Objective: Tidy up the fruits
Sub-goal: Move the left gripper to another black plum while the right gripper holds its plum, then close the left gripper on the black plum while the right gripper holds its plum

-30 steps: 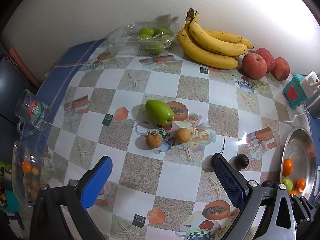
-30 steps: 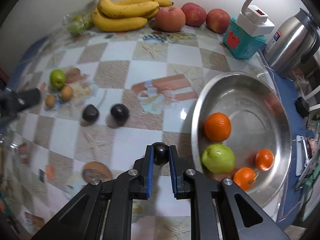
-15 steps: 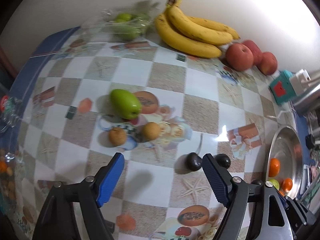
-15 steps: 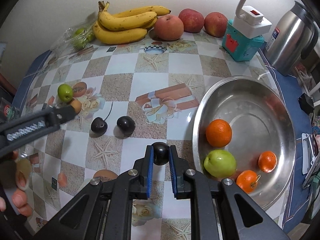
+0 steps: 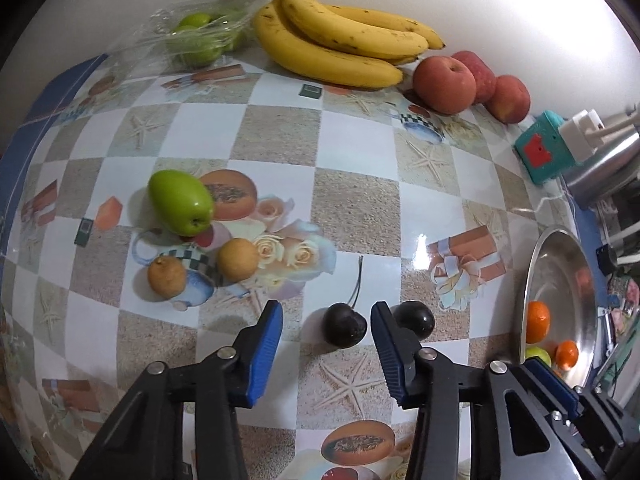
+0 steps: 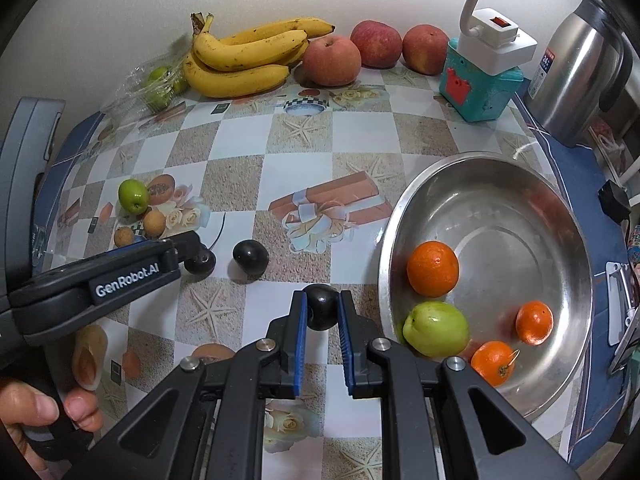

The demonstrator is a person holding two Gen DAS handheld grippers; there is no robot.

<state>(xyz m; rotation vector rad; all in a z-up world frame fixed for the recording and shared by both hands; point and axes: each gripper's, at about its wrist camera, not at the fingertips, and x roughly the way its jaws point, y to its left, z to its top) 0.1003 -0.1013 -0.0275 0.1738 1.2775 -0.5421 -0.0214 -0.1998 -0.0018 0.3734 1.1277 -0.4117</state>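
Observation:
My left gripper (image 5: 326, 314) points down at the table and its jaws are closing. A dark cherry with a stem (image 5: 345, 325) lies between its blue pads (image 5: 267, 344), nearer the right one, and the pads do not press on it. A second dark cherry (image 5: 414, 317) lies just beyond the right finger. My right gripper (image 6: 322, 298) is shut on a third dark cherry (image 6: 321, 310), held beside the steel bowl (image 6: 394, 216). In the bowl lie a large orange (image 6: 433, 268), a green fruit (image 6: 436, 329) and two small oranges.
On the checked tablecloth lie a green fruit (image 5: 181, 201) and two small brown fruits (image 5: 167, 276). Bananas (image 5: 336, 40), red apples (image 5: 444, 84) and a plastic tray of green fruit (image 5: 198, 38) line the wall. A teal box (image 6: 478, 88) and steel kettle (image 6: 580, 68) stand at right.
My left gripper has come down and toward the stemmed cherry, and its jaws have narrowed around it. The right gripper has stayed put, still holding its cherry.

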